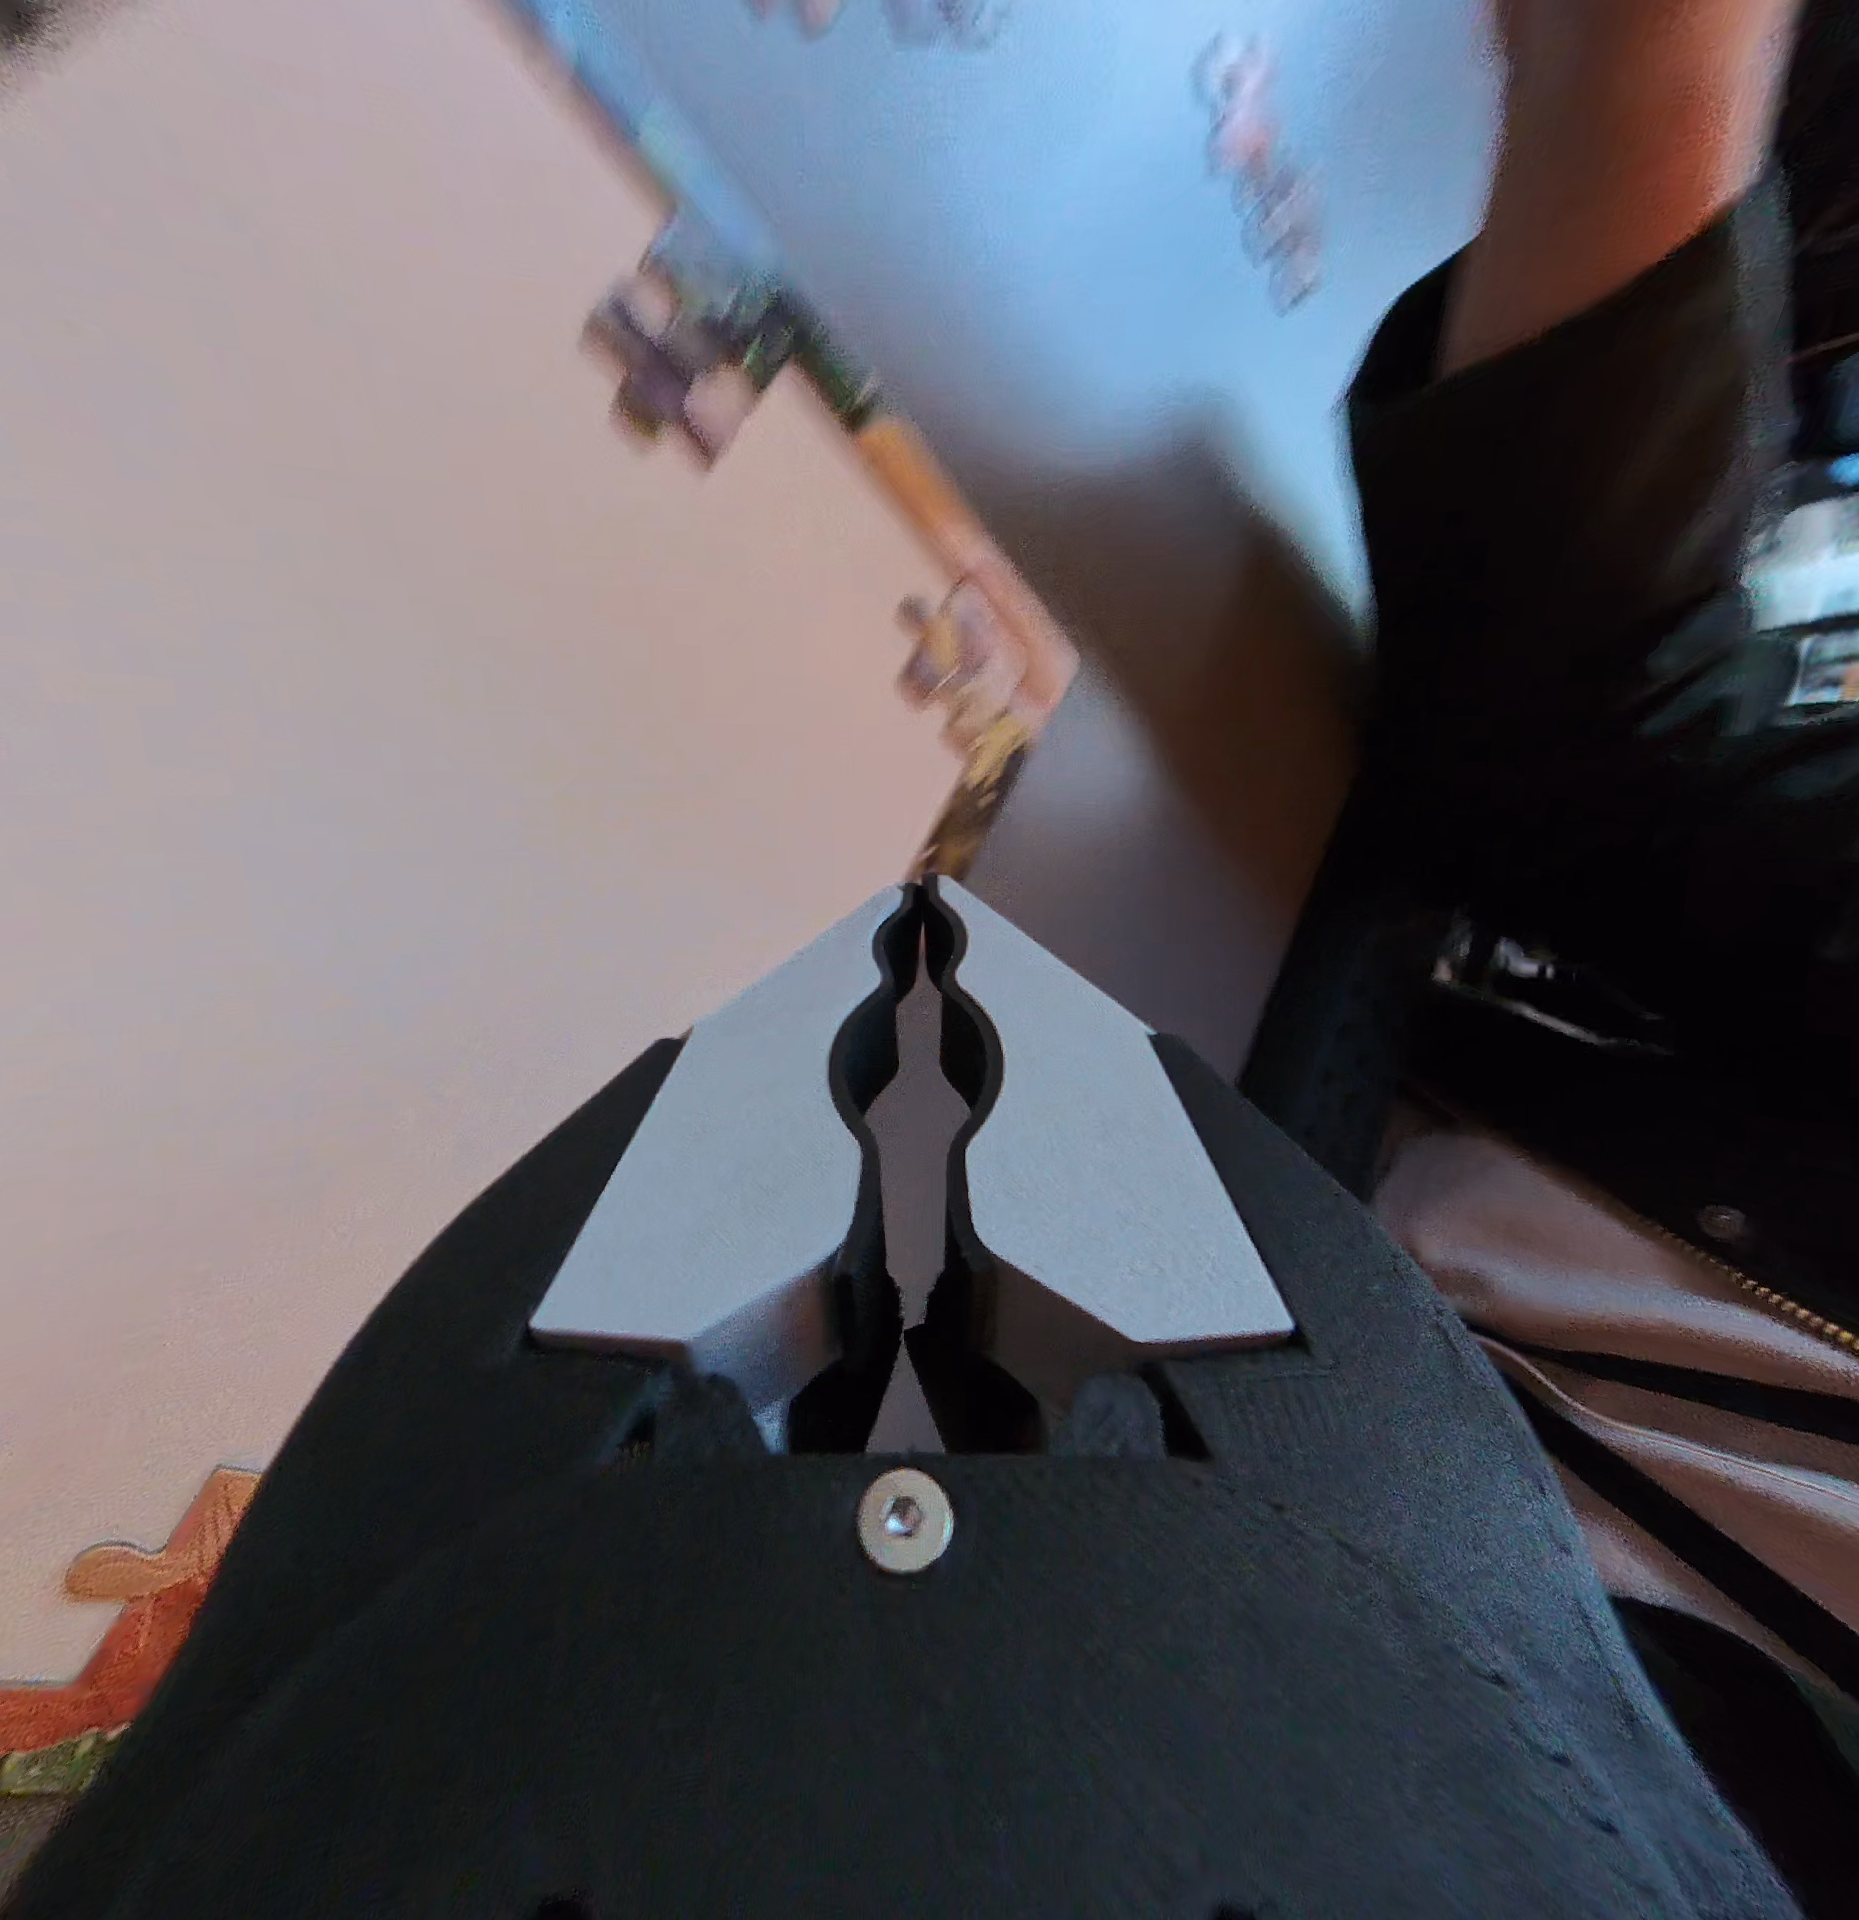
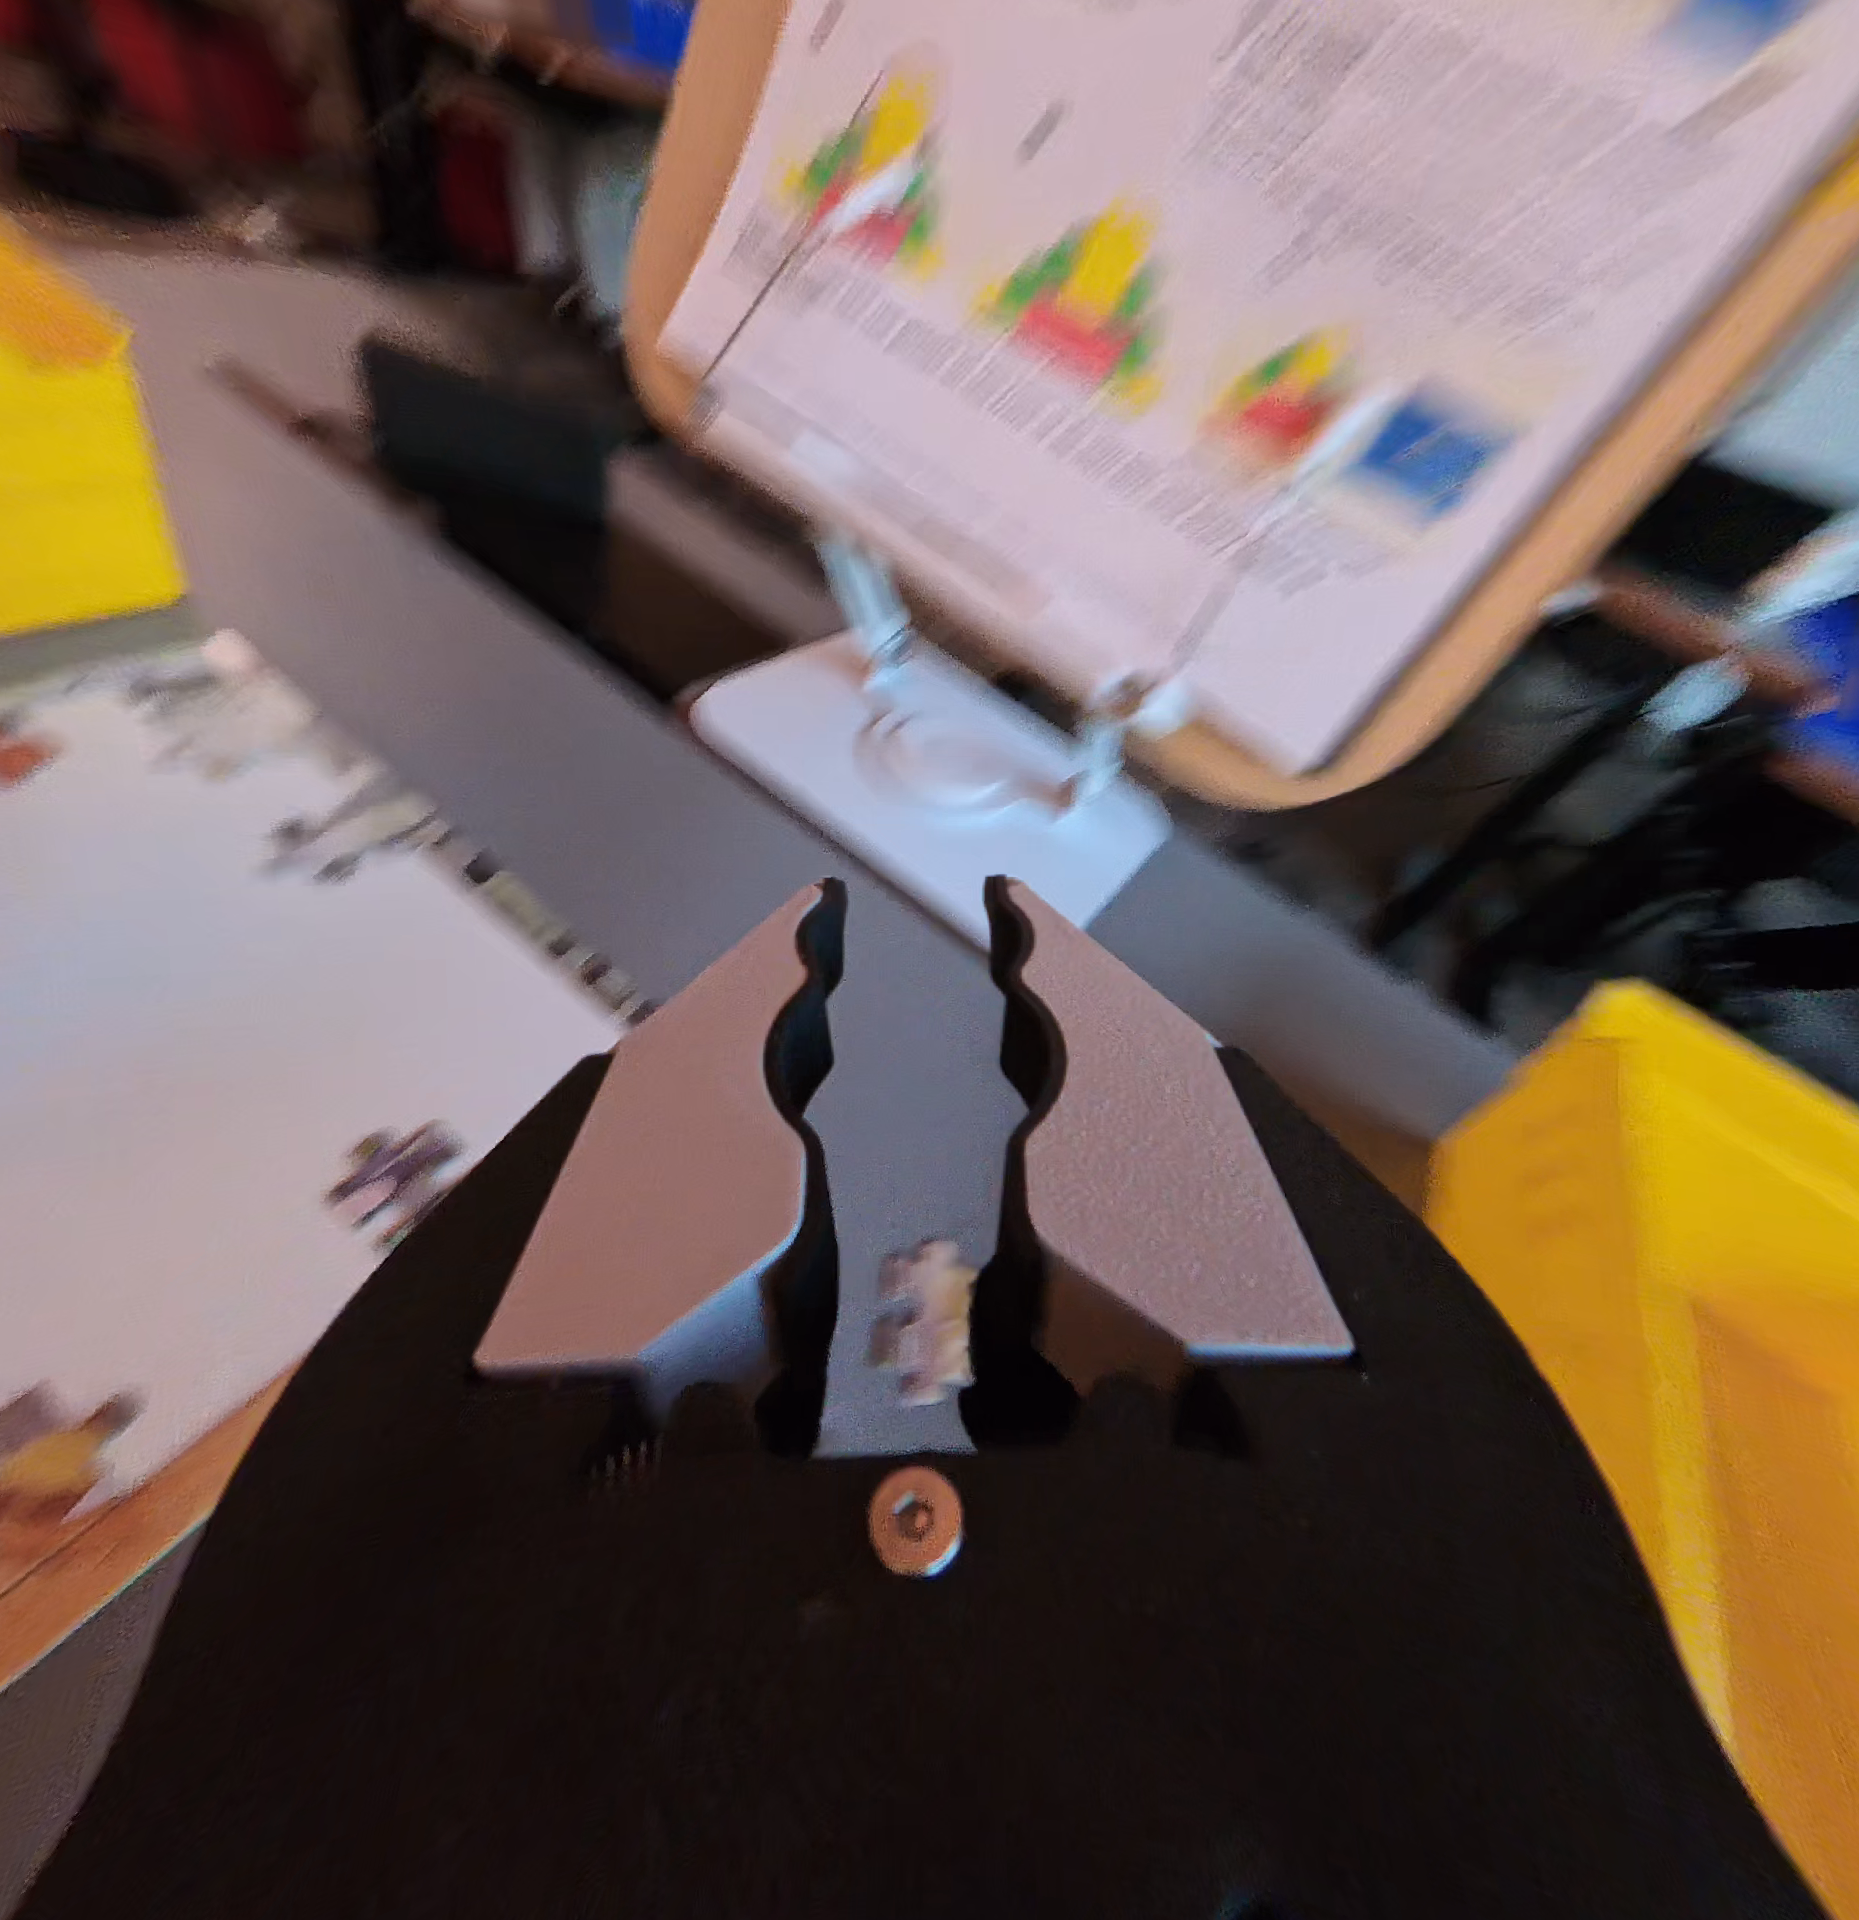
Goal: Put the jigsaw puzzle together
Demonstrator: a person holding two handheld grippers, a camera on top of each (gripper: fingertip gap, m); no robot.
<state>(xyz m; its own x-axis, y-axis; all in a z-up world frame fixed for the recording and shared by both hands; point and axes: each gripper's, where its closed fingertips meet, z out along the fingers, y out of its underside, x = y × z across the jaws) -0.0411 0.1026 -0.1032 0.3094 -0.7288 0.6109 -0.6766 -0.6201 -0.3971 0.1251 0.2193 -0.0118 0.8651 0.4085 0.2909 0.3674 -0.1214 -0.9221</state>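
Puzzle board [image 1: 333, 727] blurred; left fingers [image 1: 1060, 1049] together, right fingers [image 2: 686, 1143] apart.

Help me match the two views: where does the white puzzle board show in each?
Left wrist view: the puzzle board fills the left half, tilted, its pieced edge running diagonally.
Right wrist view: it lies at left, below the yellow bin.
Shared landmark: the grey tabletop bordering the board.

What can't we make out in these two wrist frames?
- Left wrist view: puzzle board images, motion-blurred; left gripper tips meet, nothing visible between.
- Right wrist view: loose puzzle piece seen between the open right gripper fingers, blurred; its picture is unreadable.
- Right wrist view: yellow bin, cut off; contents hidden.
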